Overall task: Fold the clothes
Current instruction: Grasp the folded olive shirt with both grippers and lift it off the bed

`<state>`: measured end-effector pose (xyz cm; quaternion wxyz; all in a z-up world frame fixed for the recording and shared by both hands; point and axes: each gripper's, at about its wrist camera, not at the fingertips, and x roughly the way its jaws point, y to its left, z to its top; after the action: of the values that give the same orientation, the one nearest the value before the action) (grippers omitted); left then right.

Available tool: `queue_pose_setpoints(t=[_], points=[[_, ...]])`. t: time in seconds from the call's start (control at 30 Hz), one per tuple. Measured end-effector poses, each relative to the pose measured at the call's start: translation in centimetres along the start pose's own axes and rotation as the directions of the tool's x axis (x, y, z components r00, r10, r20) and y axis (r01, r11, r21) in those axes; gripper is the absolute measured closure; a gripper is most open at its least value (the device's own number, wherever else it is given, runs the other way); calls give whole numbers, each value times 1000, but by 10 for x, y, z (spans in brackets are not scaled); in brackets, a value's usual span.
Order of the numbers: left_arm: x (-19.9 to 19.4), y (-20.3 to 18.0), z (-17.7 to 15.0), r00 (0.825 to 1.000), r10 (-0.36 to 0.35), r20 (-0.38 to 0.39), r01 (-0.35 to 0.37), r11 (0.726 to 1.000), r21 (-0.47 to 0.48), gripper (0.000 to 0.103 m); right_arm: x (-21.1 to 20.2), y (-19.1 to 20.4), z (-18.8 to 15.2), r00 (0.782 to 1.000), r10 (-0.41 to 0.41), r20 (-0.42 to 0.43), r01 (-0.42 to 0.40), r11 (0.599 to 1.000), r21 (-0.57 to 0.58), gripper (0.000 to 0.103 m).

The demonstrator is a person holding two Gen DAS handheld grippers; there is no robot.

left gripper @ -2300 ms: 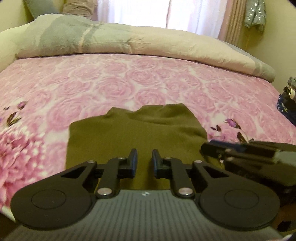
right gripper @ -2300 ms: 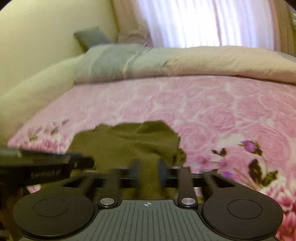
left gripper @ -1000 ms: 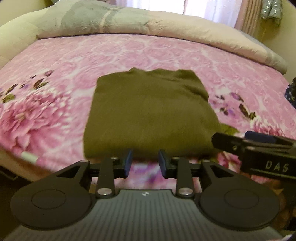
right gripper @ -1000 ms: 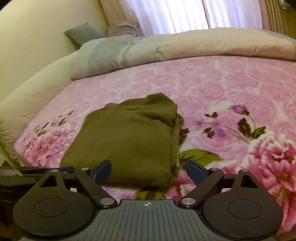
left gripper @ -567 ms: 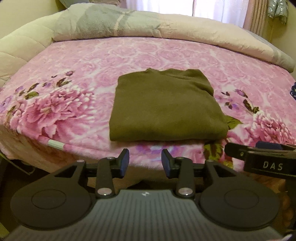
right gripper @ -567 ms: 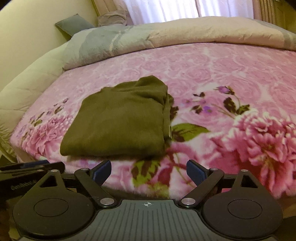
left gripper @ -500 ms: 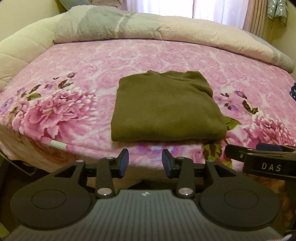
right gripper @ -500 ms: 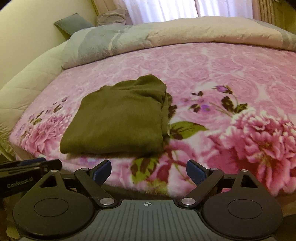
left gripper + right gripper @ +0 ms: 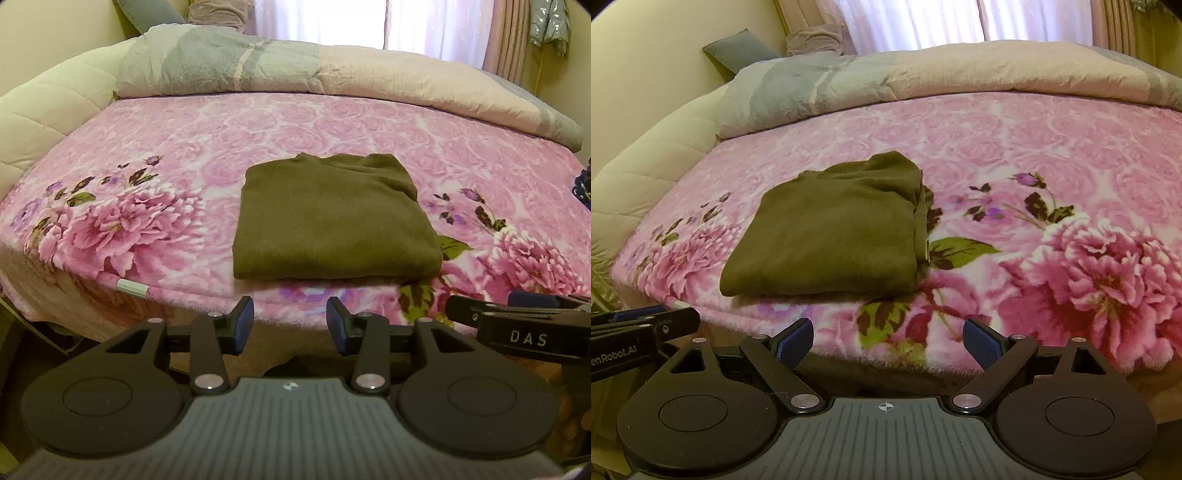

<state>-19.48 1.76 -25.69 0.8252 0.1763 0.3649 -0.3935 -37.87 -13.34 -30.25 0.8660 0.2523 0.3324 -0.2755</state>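
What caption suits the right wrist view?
Open right tongs hover off the bed's edge, facing a folded olive garment.

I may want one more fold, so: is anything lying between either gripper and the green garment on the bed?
Nothing visible. Only bare pink floral blanket separates the left gripper and right gripper from the folded green garment; both are open and empty.
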Motion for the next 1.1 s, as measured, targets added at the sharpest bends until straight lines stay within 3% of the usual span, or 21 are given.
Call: queue_pose_setpoints(t=[0.47, 0.67, 0.8, 0.87, 0.93, 1.1], points=[[39, 3, -2, 996, -16, -90, 15, 1000, -13, 63, 26, -10, -2, 998, -34, -54, 35, 999, 21, 12], [50, 35, 3, 994, -91, -62, 83, 989, -119, 63, 39, -20, 0, 997, -30, -75, 33, 999, 33, 12], [58, 57, 6, 990, -138, -39, 129, 974, -188, 61, 41, -38, -1, 997, 54, -48, -51, 997, 63, 12], [62, 70, 8, 986, -165, -23, 155, 960, -233, 59, 43, -53, -1, 993, 110, -32, -105, 987, 119, 12], [70, 93, 13, 978, -211, -4, 198, 924, -327, 59, 46, -70, 1, 987, 158, -15, -152, 966, 207, 12], [99, 128, 29, 955, -292, 43, 279, 845, -456, 54, 57, -109, 19, 956, 288, 47, -281, 865, 416, 12]])
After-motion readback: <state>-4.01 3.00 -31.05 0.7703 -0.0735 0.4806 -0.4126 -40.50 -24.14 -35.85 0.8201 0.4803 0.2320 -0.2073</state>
